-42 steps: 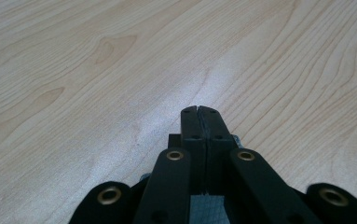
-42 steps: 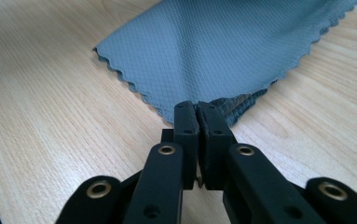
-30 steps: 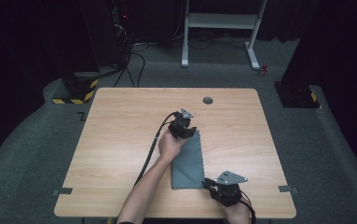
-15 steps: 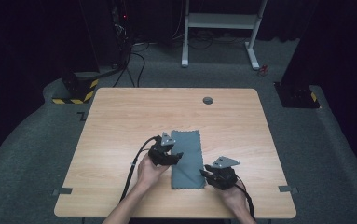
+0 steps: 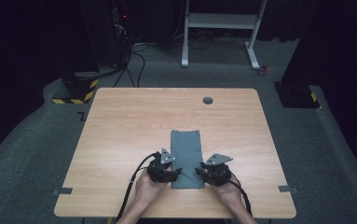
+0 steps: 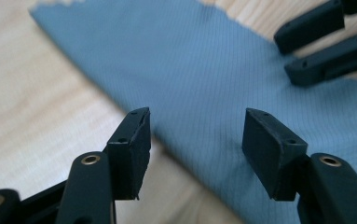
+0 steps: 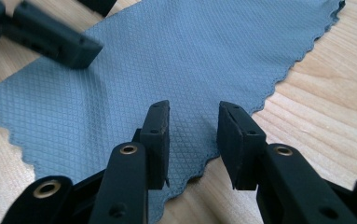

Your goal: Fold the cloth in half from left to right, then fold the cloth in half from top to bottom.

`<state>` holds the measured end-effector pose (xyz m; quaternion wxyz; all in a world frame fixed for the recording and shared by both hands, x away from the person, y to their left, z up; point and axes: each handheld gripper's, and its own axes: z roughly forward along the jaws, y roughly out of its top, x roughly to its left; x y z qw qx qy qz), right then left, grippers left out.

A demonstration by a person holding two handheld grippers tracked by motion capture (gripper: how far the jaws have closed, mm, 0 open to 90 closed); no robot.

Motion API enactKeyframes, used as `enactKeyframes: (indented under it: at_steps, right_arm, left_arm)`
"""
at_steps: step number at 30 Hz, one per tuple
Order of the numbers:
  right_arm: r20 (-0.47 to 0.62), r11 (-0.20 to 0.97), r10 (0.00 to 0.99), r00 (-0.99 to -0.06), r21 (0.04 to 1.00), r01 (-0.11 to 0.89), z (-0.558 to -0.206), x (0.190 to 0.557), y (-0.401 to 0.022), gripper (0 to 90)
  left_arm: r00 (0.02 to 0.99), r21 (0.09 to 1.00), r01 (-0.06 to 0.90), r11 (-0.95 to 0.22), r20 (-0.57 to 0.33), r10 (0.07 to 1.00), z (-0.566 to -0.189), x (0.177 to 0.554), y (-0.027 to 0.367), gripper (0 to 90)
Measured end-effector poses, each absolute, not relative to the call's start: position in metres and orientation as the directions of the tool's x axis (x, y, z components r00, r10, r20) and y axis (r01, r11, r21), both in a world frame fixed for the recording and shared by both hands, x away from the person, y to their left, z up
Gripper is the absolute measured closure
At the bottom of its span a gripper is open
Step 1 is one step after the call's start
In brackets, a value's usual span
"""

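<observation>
A grey-blue cloth [image 5: 185, 156] lies flat and lengthwise on the wooden table [image 5: 120, 126], near its front edge. My left gripper [image 5: 176, 172] sits at the cloth's near left corner, held by a hand. In the left gripper view its jaws [image 6: 195, 140] stand wide open over the cloth's [image 6: 204, 70] left edge with nothing pinched. My right gripper [image 5: 200, 171] sits at the near right corner. Its jaws [image 7: 192, 135] are open with a narrower gap, straddling the scalloped edge of the cloth [image 7: 167, 56]. Each gripper view shows the other gripper's jaws across the cloth.
A round cable hole [image 5: 208, 100] is in the table's far edge. Tape tabs [image 5: 62, 191] stick out at the table's front corners. On the floor behind stand a white desk frame [image 5: 223, 23], a yellow-black striped base [image 5: 73, 93] and a black base [image 5: 297, 95].
My left gripper came back from the cloth's far end to its near left corner. My right gripper moved slightly forward to the near right corner. The cloth now lies straight.
</observation>
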<state>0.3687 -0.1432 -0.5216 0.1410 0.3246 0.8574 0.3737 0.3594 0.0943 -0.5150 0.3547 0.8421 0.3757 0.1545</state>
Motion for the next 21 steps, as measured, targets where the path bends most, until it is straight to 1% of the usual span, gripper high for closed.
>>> enactKeyframes:
  at_steps: [4,6,10,21]
  right_arm:
    - [0.01,0.501,0.667,-0.745,0.733,0.459,-0.522,0.369,-0.144,63.7]
    - [-0.026,0.525,0.659,-0.752,0.732,0.435,-0.522,0.368,-0.143,61.7]
    - [-0.012,0.518,0.656,-0.754,0.734,0.439,-0.522,0.369,-0.147,60.8]
    - [-0.002,0.512,0.652,-0.758,0.738,0.439,-0.523,0.372,-0.15,59.3]
  left_arm:
    - [0.663,0.719,0.515,-0.467,0.011,0.748,-0.519,0.352,0.099,42.3]
    - [0.662,0.727,0.503,-0.467,0.024,0.749,-0.52,0.349,0.103,42.0]
    - [0.655,0.74,0.509,-0.439,-0.002,0.756,-0.523,0.343,0.111,41.7]
    - [0.651,0.754,0.501,-0.425,-0.005,0.759,-0.525,0.33,0.125,40.0]
